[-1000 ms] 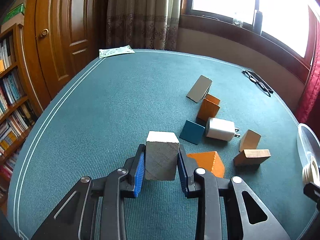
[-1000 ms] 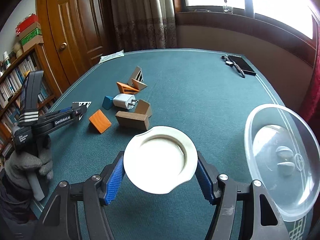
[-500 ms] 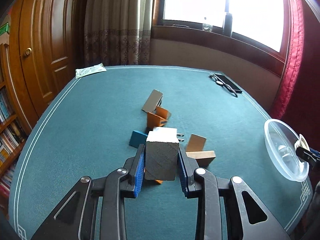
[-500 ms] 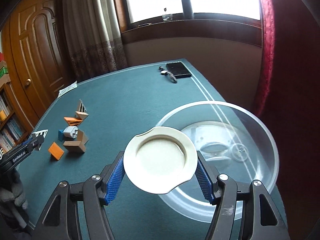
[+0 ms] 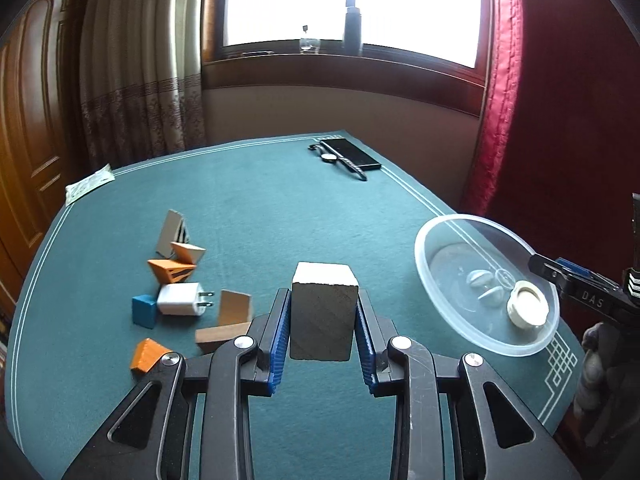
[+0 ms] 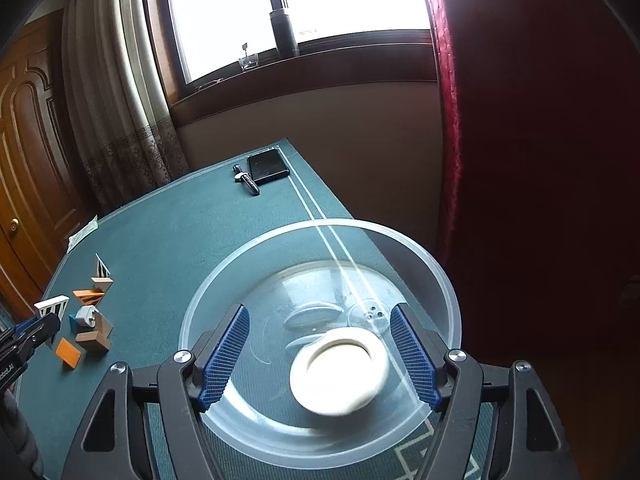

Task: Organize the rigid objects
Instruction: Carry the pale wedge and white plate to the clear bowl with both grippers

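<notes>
Blue ribbed fingers [image 5: 280, 332] of the left gripper [image 5: 323, 334] are clamped on a grey square-ended wooden block with a white top [image 5: 323, 314], carried clear of the green felt tabletop [image 5: 260, 208]. On the right gripper [image 6: 319, 354] the fingers [image 6: 224, 350] stand apart and are opening, with the cream round ring-shaped lid [image 6: 340, 372] loose below them inside the clear round plastic bowl [image 6: 224, 276] near the tabletop's right edge. The step in hand looks like dropping pieces into that bowl, one just released and the block next. The next move calls for bringing the block over the rim and opening only once the right gripper has cleared. A white plug adapter [image 5: 180, 299] and the other orange, blue and brown wooden blocks [image 5: 168, 270] wait toward the left edge.
</notes>
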Demonstrator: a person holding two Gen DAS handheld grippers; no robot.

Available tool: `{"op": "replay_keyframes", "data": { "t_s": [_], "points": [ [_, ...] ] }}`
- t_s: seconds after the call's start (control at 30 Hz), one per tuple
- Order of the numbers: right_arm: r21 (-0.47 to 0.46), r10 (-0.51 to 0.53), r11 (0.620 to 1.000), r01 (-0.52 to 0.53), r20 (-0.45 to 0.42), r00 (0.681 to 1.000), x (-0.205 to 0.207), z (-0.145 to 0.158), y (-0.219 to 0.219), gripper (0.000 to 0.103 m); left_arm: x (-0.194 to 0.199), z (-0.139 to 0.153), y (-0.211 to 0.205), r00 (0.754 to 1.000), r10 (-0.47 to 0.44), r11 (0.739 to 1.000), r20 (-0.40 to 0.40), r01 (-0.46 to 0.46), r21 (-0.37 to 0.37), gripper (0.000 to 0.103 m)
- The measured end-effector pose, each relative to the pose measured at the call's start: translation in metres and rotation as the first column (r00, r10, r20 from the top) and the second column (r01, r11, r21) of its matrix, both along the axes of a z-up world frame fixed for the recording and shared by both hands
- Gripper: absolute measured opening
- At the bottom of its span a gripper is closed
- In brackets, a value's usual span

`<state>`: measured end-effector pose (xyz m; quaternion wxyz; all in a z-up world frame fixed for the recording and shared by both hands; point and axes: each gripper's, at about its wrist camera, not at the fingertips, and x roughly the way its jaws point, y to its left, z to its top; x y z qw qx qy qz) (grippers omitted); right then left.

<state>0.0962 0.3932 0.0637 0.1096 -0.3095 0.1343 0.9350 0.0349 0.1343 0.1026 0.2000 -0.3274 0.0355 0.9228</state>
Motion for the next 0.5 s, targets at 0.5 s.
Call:
{"op": "replay_keyframes", "data": {
  "t_s": [0.5],
  "points": [
    [-0.030,-0.134,0.991,0.132,-0.088,0.987,0.017,0.012,0.022,0.077,0.008,-0.001,0.112,0.958,-0.278,0.960,0.065,0.279,-0.001,0.031]
  ]
}}
